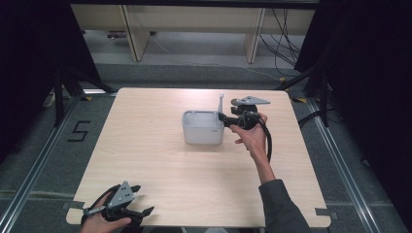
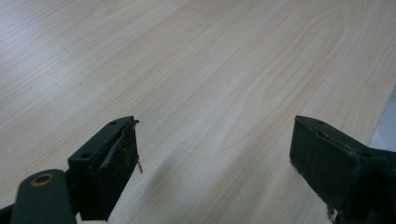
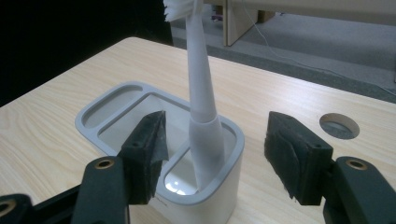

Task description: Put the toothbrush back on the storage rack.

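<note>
The white toothbrush (image 3: pixel 201 93) stood head-up in the near compartment of the pale grey holder (image 3: pixel 116 95), leaning a little, its handle resting inside the slot. That part of the work looked done: the brush was in its place and stood on its own, with nothing pressing on it.

The right tongs (image 3: pixel 212 156) were at the holder's near end, jaws parted on either side of the handle with a clear gap to each pad, so they had hold of nothing. From the high view the holder (image 1: pixel 203 133) sat about mid-counter (image 1: pixel 145 160), the right tongs (image 1: pixel 228 118) just beside its right wall.

The left tongs (image 2: pixel 215 158) rested wide open and empty over bare wood at the near left corner.

What remained, by the look of it, was only to draw the right hand clear without knocking the brush.
</note>
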Available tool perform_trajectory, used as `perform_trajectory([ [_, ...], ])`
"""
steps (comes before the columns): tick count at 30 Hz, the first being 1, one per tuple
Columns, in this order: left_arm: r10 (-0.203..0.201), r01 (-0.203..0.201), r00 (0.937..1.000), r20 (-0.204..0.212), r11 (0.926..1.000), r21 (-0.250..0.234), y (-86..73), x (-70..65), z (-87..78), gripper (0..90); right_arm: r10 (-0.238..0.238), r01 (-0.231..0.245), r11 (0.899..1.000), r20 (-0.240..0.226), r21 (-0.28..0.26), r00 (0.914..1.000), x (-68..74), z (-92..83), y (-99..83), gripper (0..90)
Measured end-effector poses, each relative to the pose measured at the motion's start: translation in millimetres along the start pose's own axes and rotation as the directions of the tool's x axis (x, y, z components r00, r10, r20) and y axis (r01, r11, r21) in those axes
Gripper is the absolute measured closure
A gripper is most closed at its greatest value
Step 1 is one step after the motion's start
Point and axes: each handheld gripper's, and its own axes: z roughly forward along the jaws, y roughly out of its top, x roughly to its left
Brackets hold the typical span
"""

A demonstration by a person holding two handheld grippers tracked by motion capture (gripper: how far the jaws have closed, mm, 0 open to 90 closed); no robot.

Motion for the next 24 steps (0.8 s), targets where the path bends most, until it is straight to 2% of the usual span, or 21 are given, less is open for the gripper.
perform_trajectory([
  [2,0.0,0.0,1.0,0.0,1.0,0.007,0.2,0.0,-0.5,14.7,-0.01,0.01,1.0,0.012,-0.012,0.9999,-0.2,-2.1,0.1,39.4],
  [4,0.001,-0.001,1.0,0.0,1.0,0.009,0.3,0.1,-0.7,14.7,0.006,-0.006,1.0,0.002,-0.016,1.0,1.2,-3.1,-0.1,39.3],
  [6,0.0,0.0,1.0,0.0,1.0,0.0,0.0,0.0,0.0,14.8,0.007,-0.007,1.0,0.012,-0.005,0.9999,2.6,-5.4,0.0,38.9],
  [7,0.001,-0.001,1.0,0.004,1.0,0.002,0.0,0.2,0.0,14.7,0.018,-0.018,1.0,0.0,-0.003,0.9998,3.3,-5.2,-0.2,38.9],
  [8,0.0,0.0,1.0,0.004,1.0,0.002,0.0,0.1,0.1,14.7,0.002,-0.002,1.0,0.009,-0.008,1.0,2.9,-5.8,-0.3,38.8],
  [10,0.0,0.0,1.0,-0.002,1.0,-0.002,-0.1,-0.1,0.2,14.7,-0.008,0.008,1.0,-0.003,-0.018,1.0,2.9,-5.7,-1.3,38.4],
  [11,0.0,0.0,1.0,0.001,1.0,0.0,-0.1,0.1,0.1,14.7,0.015,-0.015,1.0,0.005,-0.001,0.9999,4.5,-7.4,-1.8,38.2],
  [14,0.0,0.0,1.0,-0.001,1.0,-0.002,-0.2,-0.1,0.3,14.7,-0.005,0.005,1.0,0.0,-0.012,1.0,3.8,-7.9,-2.6,37.6],
  [15,0.0,0.0,1.0,0.003,1.0,0.002,-0.1,0.1,0.1,14.7,0.006,-0.006,1.0,-0.007,-0.006,1.0,4.9,-9.1,-2.9,37.3],
  [19,0.001,-0.001,1.0,-0.001,1.0,0.009,0.1,0.1,-0.7,14.7,-0.001,0.001,1.0,0.004,-0.014,1.0,4.9,-11.9,-5.2,36.0],
  [20,0.001,-0.001,1.0,-0.001,1.0,0.009,0.2,0.0,-0.6,14.7,0.022,-0.022,1.0,0.002,-0.013,0.9997,7.0,-13.2,-6.2,35.8],
  [21,0.001,-0.001,1.0,0.002,1.0,0.001,0.0,0.1,0.0,14.7,0.007,-0.007,1.0,0.001,-0.014,1.0,5.6,-14.1,-6.2,35.5],
  [23,0.001,-0.001,1.0,0.001,1.0,0.001,0.0,0.0,0.1,14.7,0.02,-0.02,1.0,-0.005,-0.014,0.9998,6.5,-15.9,-7.9,34.1],
  [24,0.0,0.0,1.0,0.002,1.0,0.002,0.0,0.1,0.1,14.7,-0.009,0.009,1.0,0.009,-0.018,0.9999,5.3,-16.7,-8.5,34.0],
])
